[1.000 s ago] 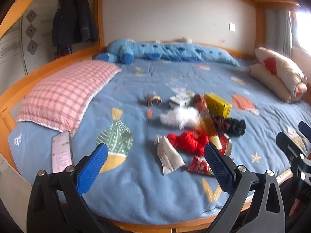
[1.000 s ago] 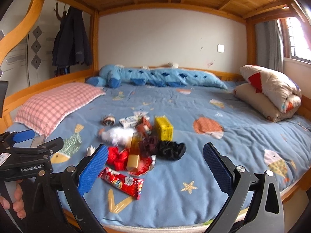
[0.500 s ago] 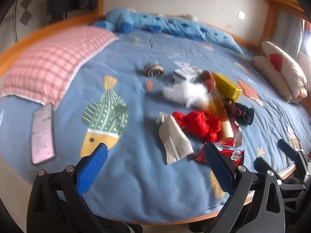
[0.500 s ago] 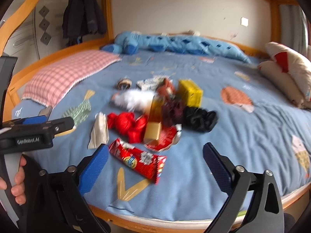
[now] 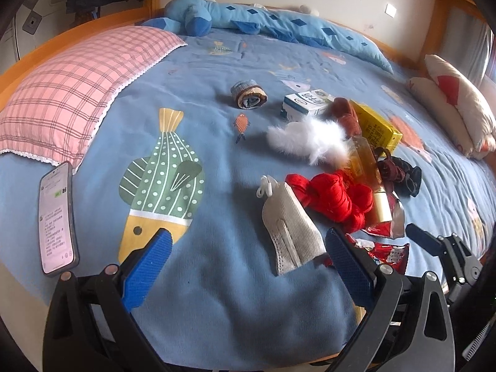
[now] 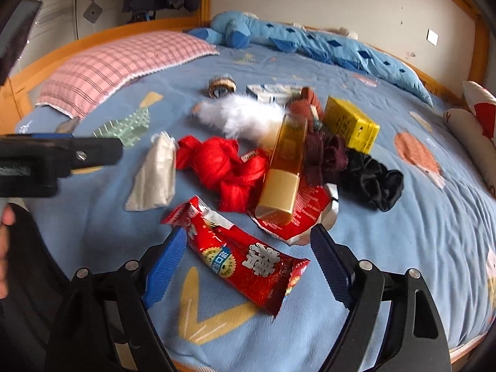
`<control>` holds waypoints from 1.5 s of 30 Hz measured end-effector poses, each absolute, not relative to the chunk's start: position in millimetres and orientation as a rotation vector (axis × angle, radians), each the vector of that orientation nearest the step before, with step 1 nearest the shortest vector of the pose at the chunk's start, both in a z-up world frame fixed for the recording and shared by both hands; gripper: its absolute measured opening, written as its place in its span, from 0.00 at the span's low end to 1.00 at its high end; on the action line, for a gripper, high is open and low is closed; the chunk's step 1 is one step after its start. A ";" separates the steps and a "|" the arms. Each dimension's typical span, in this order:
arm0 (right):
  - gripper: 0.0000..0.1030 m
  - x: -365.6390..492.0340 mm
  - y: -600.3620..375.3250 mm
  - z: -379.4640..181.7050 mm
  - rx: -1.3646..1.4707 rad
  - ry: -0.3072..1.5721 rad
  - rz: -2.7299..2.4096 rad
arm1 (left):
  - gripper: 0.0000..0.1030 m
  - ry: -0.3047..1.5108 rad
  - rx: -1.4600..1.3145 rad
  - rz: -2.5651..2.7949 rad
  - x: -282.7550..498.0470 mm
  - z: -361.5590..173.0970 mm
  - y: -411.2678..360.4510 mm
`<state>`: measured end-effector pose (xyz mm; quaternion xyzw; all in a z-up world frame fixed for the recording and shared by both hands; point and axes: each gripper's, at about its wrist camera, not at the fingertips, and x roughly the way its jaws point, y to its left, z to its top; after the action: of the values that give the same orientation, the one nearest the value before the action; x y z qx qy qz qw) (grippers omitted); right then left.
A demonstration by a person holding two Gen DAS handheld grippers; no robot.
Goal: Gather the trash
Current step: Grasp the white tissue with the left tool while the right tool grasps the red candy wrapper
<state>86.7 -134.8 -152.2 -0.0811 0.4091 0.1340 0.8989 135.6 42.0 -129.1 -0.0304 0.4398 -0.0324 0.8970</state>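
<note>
A long red snack wrapper lies on the blue blanket near the bed's front edge. My right gripper hovers over it, jaws closing. The wrapper sits between the blue pads, untouched by them. Behind it lie a torn red foil wrapper, an amber bottle, a yellow carton and a white carton. My left gripper stands wide open above the blanket. A grey-white fabric mask lies just inside its right finger.
Red cloth, white fluff, dark scrunchies and a rolled sock sit in the pile. A phone lies at the left beside a pink checked pillow. A blue plush toy lies along the wall.
Both grippers have come down toward the bed and tilted more steeply. The right jaws have narrowed around the red snack wrapper. The left jaws stay wide.
</note>
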 end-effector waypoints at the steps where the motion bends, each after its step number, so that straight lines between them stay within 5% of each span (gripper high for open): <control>1: 0.73 87.8 -134.2 -154.6 -0.172 0.856 0.284 | 0.96 0.912 -0.063 -0.066 136.4 -129.5 42.1; 10: 0.54 83.1 -135.0 -154.1 -0.186 0.866 0.326 | 0.96 0.927 -0.051 -0.078 141.2 -135.4 35.2; 13: 0.39 84.3 -138.4 -154.1 -0.150 0.878 0.354 | 0.96 0.931 -0.045 -0.085 144.6 -139.5 30.6; 14: 0.18 85.0 -138.2 -154.5 -0.144 0.886 0.368 | 0.96 0.934 -0.044 -0.084 145.9 -140.9 29.8; 32: 0.17 74.6 -167.5 -136.7 0.008 0.853 0.380 | 0.94 1.024 -0.067 -0.072 176.6 -177.9 18.1; 35: 0.17 74.6 -169.7 -135.9 0.010 0.852 0.376 | 0.76 1.034 -0.053 -0.061 178.1 -181.2 16.1; 39: 0.17 74.4 -171.6 -134.7 0.021 0.854 0.375 | 0.39 1.021 -0.088 -0.084 173.9 -175.9 21.3; 45: 0.17 72.1 -175.2 -130.7 0.058 0.846 0.393 | 0.28 0.988 -0.125 -0.130 161.2 -166.3 30.1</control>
<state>72.1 -175.2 -130.7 0.0280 0.4080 0.1892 0.8927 161.2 30.1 -166.3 -0.0599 0.4737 -0.0621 0.8765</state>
